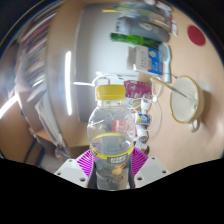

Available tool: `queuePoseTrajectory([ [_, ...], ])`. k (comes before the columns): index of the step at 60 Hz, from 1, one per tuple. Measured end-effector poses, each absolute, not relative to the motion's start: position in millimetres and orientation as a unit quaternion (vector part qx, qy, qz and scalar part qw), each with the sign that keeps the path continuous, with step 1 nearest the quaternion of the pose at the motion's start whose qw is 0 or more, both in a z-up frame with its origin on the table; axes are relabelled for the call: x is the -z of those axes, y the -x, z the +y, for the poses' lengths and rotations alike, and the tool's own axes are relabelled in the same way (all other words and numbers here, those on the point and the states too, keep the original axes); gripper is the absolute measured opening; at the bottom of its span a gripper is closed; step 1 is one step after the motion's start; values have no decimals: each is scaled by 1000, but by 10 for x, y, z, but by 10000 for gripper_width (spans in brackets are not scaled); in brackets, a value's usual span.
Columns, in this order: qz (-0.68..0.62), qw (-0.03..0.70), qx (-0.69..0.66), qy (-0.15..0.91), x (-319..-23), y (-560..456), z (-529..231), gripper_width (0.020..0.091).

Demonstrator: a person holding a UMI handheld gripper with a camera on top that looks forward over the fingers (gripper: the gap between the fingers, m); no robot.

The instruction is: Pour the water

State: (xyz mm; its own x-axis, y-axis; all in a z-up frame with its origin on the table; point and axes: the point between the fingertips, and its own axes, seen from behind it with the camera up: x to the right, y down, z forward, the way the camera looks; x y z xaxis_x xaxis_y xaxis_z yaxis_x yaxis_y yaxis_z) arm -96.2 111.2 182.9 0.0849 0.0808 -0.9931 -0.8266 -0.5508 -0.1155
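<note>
gripper [113, 160] has both pink-padded fingers pressed on a clear plastic bottle with a yellow cap [111, 135], held upright over the tan table [70, 80]. no label readable on it. beyond sit a yellow-rimmed glass cup [186, 100] and a green-labelled bottle [140, 45], text too blurry.

Clear plastic bottle [111, 135], yellow screw cap on. Upright, slightly tilted relative to view. Sits between the gripper [112, 160] fingers, purple pads at its lower body on both sides, pressing it. Body transparent, ribbed; yellowish band near base. Liquid level not readable.
</note>
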Motion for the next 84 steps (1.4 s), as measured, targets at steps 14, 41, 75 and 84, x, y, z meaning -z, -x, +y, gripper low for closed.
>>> queuePoseTrajectory([
  [14, 398, 208, -717, 533, -1745, 702, 1160, 463],
  [41, 474, 73, -776, 409, -1896, 576, 1105, 468],
  [75, 150, 543, -567, 601, -3538, -282, 745, 466],
  [84, 69, 721, -329, 606, -3887, -1453, 983, 466],
])
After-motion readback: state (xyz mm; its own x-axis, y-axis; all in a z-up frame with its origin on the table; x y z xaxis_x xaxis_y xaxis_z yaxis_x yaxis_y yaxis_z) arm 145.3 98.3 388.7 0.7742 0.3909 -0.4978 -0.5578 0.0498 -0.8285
